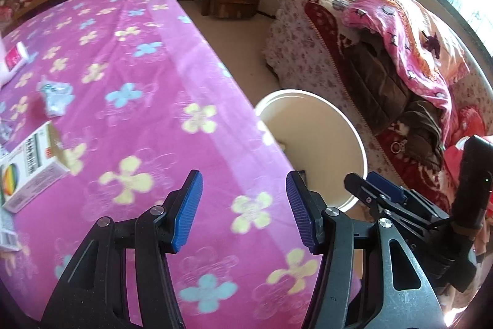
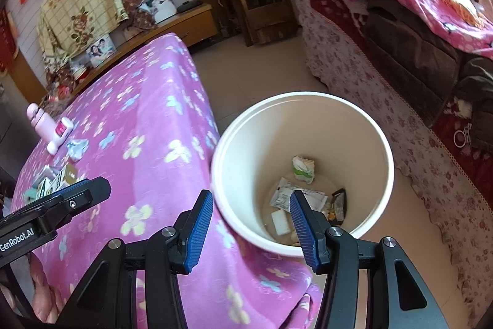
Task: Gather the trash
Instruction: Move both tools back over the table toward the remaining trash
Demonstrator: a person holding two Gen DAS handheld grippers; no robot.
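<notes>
Left claw (image 1: 243,211): parted, nothing held, over bench (image 1: 148,57).
Right claw (image 2: 251,222): parted, nothing held, over bin (image 2: 379,144).

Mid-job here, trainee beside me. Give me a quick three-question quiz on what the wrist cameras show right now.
1. True or false: the right claw is gripping a piece of trash.
2. Where does the bucket stand? A) on the table B) on the floor beside the table C) on the sofa
3. Name one item still lying on the pink flowered tablecloth.

Key
1. False. Both it and the left claw stand open with nothing between the pads.
2. B. It already holds wrappers.
3. Any of: the crumpled silvery wrapper, the cardboard box, the pink bottle.
</notes>
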